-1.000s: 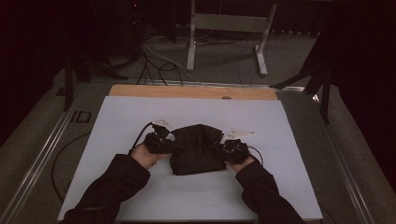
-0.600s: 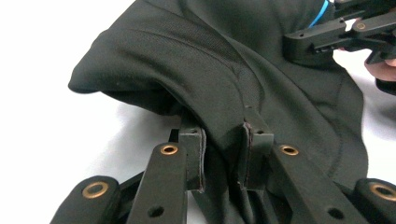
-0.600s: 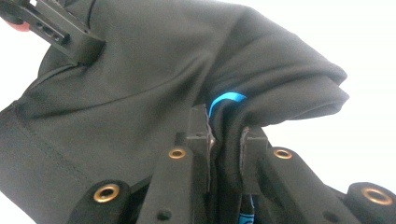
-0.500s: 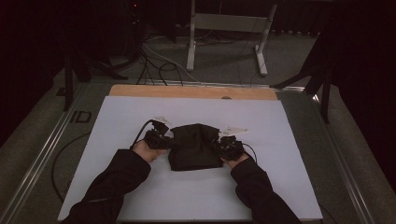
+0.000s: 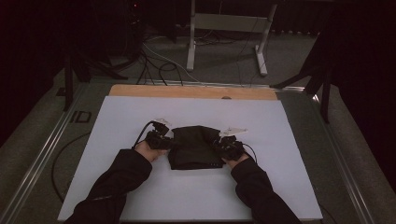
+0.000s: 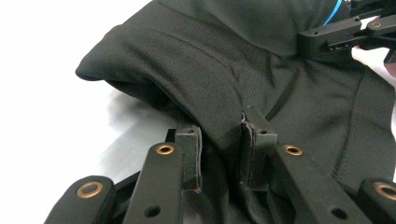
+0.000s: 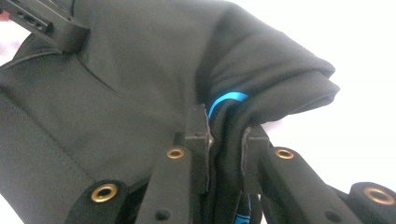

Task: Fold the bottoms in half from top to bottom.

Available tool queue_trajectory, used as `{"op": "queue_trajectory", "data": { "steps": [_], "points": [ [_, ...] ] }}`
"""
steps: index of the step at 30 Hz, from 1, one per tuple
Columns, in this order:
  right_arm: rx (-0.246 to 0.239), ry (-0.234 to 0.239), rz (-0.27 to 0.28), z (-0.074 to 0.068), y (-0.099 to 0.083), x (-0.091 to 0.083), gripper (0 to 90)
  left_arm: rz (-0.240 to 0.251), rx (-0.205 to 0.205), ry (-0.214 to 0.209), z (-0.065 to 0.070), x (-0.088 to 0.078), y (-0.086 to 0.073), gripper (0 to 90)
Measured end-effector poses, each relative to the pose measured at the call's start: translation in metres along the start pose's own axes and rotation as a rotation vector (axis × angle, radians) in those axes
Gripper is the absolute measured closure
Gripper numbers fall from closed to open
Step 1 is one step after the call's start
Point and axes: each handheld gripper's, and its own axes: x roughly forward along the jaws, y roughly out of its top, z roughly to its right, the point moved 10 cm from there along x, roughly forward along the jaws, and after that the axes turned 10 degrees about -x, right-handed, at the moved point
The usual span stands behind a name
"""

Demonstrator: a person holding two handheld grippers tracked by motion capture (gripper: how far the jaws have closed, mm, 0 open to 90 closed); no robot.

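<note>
black folded garment (image 5: 194,147) lies flat on the bench (image 5: 280,140), clamped at 9 o'clock by left hand-held gripper (image 5: 161,140), at 3 by right hand-held gripper (image 5: 225,147).

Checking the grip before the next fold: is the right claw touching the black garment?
Touching. The right gripper view shows the right claw with both jaws pinching a folded edge of the black garment.

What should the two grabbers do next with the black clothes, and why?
Probably lower the folded black garment the last bit onto the white table, then let go. The left gripper and right gripper each pinch a folded edge between their jaws, and in both gripper views the fold next to the jaws bulges up off the table rather than lying flat.
</note>
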Motion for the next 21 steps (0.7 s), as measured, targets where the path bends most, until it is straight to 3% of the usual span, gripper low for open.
{"op": "queue_trajectory", "data": {
  "steps": [6, 10, 14, 15, 17, 18, 20, 21],
  "points": [
    [0.012, -0.007, -0.018, 0.002, -0.005, 0.004, 77.2, 0.005, 0.002, 0.017, -0.004, 0.006, -0.001, 71.6],
    [0.031, -0.01, -0.02, 0.005, -0.007, 0.005, 72.2, 0.018, 0.006, 0.032, -0.006, 0.006, -0.001, 66.3],
    [0.051, -0.032, -0.015, 0.012, -0.008, 0.004, 61.4, 0.024, -0.009, 0.04, -0.007, 0.003, -0.002, 57.4],
    [0.064, -0.026, -0.008, 0.014, -0.007, 0.003, 55.0, 0.024, -0.014, 0.04, -0.006, 0.003, -0.002, 52.0],
    [0.064, -0.026, -0.008, 0.014, -0.007, 0.003, 55.0, 0.025, -0.013, 0.043, -0.006, 0.002, -0.003, 49.4],
    [0.065, -0.03, 0.0, 0.016, -0.008, -0.001, 53.0, 0.028, -0.003, 0.045, -0.005, 0.001, -0.004, 42.0],
    [0.062, -0.035, -0.001, 0.017, -0.008, -0.002, 42.6, 0.032, 0.001, 0.062, -0.005, 0.0, -0.004, 38.4],
    [0.074, -0.027, 0.006, 0.017, -0.007, -0.004, 36.0, 0.033, -0.004, 0.064, -0.005, -0.001, -0.005, 31.1]
  ]
}}
